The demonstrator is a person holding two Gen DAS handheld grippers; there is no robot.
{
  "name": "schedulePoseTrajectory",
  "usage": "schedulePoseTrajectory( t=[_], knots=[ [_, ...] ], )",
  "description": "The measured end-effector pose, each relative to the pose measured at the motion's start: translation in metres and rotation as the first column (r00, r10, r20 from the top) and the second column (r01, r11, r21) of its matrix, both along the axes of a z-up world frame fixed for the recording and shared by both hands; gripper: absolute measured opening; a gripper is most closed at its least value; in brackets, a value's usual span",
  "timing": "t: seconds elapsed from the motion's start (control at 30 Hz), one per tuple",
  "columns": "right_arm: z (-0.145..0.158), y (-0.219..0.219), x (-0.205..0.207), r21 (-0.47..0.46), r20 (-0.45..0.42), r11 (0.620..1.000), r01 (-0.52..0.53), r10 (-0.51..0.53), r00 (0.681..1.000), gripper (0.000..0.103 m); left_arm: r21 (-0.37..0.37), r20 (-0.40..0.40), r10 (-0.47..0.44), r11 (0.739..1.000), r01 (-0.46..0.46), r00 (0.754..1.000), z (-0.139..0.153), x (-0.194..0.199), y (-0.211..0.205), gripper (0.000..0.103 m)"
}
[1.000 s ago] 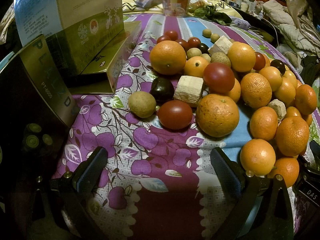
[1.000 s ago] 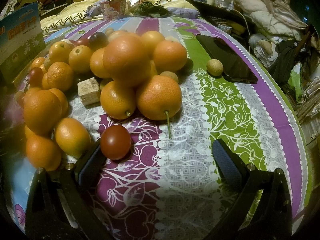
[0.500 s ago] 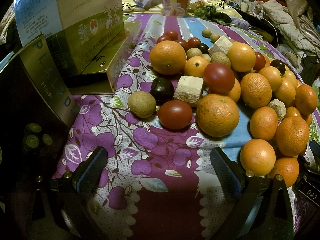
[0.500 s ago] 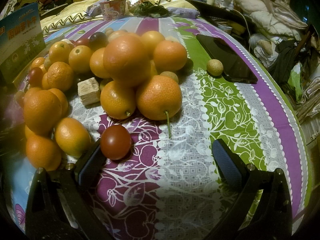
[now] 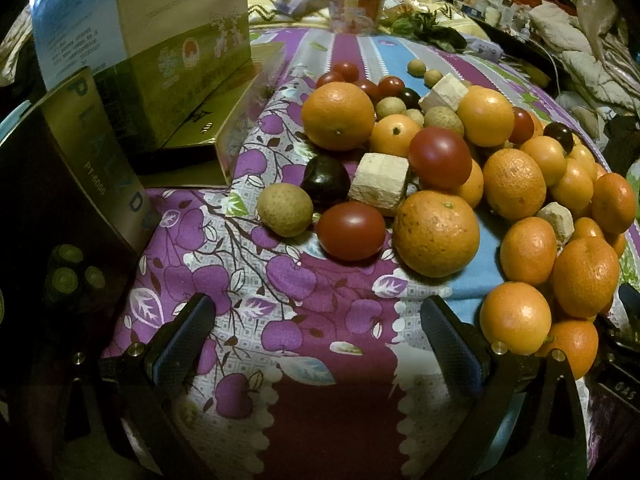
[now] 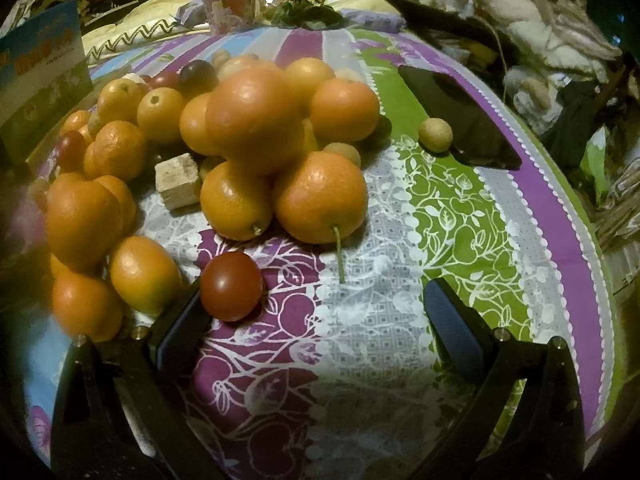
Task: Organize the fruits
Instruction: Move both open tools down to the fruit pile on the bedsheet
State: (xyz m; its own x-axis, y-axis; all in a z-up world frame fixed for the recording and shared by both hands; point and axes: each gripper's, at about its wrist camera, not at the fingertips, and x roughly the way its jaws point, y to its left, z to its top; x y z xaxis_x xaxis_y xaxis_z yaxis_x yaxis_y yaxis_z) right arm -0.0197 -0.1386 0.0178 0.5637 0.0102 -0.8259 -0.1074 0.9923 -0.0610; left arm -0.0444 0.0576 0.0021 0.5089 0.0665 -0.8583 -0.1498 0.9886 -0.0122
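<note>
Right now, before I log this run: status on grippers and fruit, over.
Left gripper open, empty. Right gripper open, empty; cherry tomato beside its left finger. Fruit pile unsorted on the tablecloth. Wooden blocks mixed in.

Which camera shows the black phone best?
The right wrist view: the phone lies whole on the cloth's right side, with a small brown fruit at its near left edge. The left wrist view does not show it.

We note a patterned tablecloth over the worktop. A green carton stands far left beside a dark box. A black phone lies right; a printed cup stands far back.
</note>
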Motion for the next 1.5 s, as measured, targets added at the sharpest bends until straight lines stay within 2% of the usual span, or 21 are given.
schedulePoseTrajectory(
  t=[0.1,0.17,0.23,0.27,0.3,0.4,0.47,0.57,0.7,0.83,0.9,1.0,1.1,1.13,1.23,1.3,1.33,1.5],
  knots=[
    [0.013,-0.006,-0.007,0.057,-0.006,0.996,-0.074,0.074,0.997,0.102,-0.001,-0.035,0.032,0.999,-0.032,0.999,0.000,0.005,-0.002,0.103],
    [0.028,-0.014,-0.021,0.107,0.059,0.986,-0.124,0.118,0.991,0.102,-0.035,-0.076,0.043,0.998,-0.046,0.996,0.002,0.010,0.002,0.103],
    [0.037,-0.021,-0.030,0.185,0.068,0.970,-0.159,0.149,0.987,0.102,-0.084,-0.109,0.033,0.996,-0.042,0.993,0.003,0.016,0.008,0.103],
    [0.039,-0.023,-0.031,0.205,0.056,0.963,-0.176,0.168,0.984,0.097,-0.097,-0.106,0.019,0.995,-0.030,0.994,0.004,0.015,0.009,0.103],
    [0.041,-0.024,-0.033,0.218,0.053,0.956,-0.195,0.187,0.981,0.083,-0.107,-0.102,-0.004,0.994,-0.007,0.995,0.005,0.015,0.010,0.103],
    [0.038,-0.026,-0.030,0.284,0.016,0.933,-0.222,0.227,0.974,0.056,-0.170,-0.049,-0.057,0.984,0.048,0.997,0.016,0.000,0.014,0.096],
    [0.033,-0.025,-0.024,0.330,-0.013,0.915,-0.233,0.251,0.968,0.043,-0.206,-0.002,-0.101,0.974,0.098,0.995,0.027,-0.011,0.014,0.078],
    [0.028,-0.017,-0.018,0.340,-0.017,0.903,-0.264,0.287,0.958,0.034,-0.223,0.049,-0.165,0.960,0.171,0.985,0.043,-0.026,0.012,0.070],
    [0.019,-0.012,-0.015,0.349,-0.048,0.906,-0.241,0.274,0.961,0.034,-0.288,0.098,-0.200,0.932,0.220,0.975,0.058,-0.035,0.009,0.066],
    [0.016,-0.010,-0.012,0.356,-0.043,0.908,-0.221,0.252,0.967,0.034,-0.323,0.168,-0.282,0.890,0.323,0.945,0.070,-0.033,-0.017,0.065],
    [0.016,-0.011,-0.012,0.339,-0.036,0.915,-0.220,0.246,0.969,0.041,-0.319,0.192,-0.318,0.874,0.365,0.928,0.071,-0.028,-0.032,0.065],
    [0.016,-0.010,-0.012,0.318,-0.029,0.922,-0.220,0.241,0.970,0.042,-0.310,0.204,-0.355,0.861,0.404,0.912,0.067,-0.019,-0.049,0.065],
    [0.015,-0.013,-0.011,0.367,-0.037,0.907,-0.205,0.234,0.972,0.047,-0.331,0.207,-0.380,0.840,0.430,0.902,0.063,-0.011,-0.059,0.065],
    [0.015,-0.013,-0.011,0.383,-0.036,0.899,-0.210,0.242,0.970,0.050,-0.334,0.208,-0.379,0.839,0.430,0.902,0.062,-0.011,-0.060,0.065],
    [0.013,-0.010,-0.011,0.366,-0.019,0.902,-0.228,0.252,0.968,0.047,-0.347,0.206,-0.379,0.834,0.430,0.902,0.058,-0.010,-0.061,0.065],
    [0.013,-0.012,-0.011,0.381,-0.022,0.897,-0.223,0.250,0.968,0.039,-0.346,0.203,-0.379,0.834,0.428,0.903,0.055,-0.007,-0.064,0.065],
    [0.013,-0.012,-0.011,0.388,-0.026,0.893,-0.226,0.256,0.966,0.028,-0.347,0.202,-0.380,0.834,0.429,0.903,0.053,-0.005,-0.065,0.065],
    [0.015,-0.013,-0.016,0.396,-0.034,0.891,-0.222,0.256,0.966,0.028,-0.325,0.207,-0.390,0.837,0.439,0.897,0.050,0.000,-0.074,0.065]
  ],
)
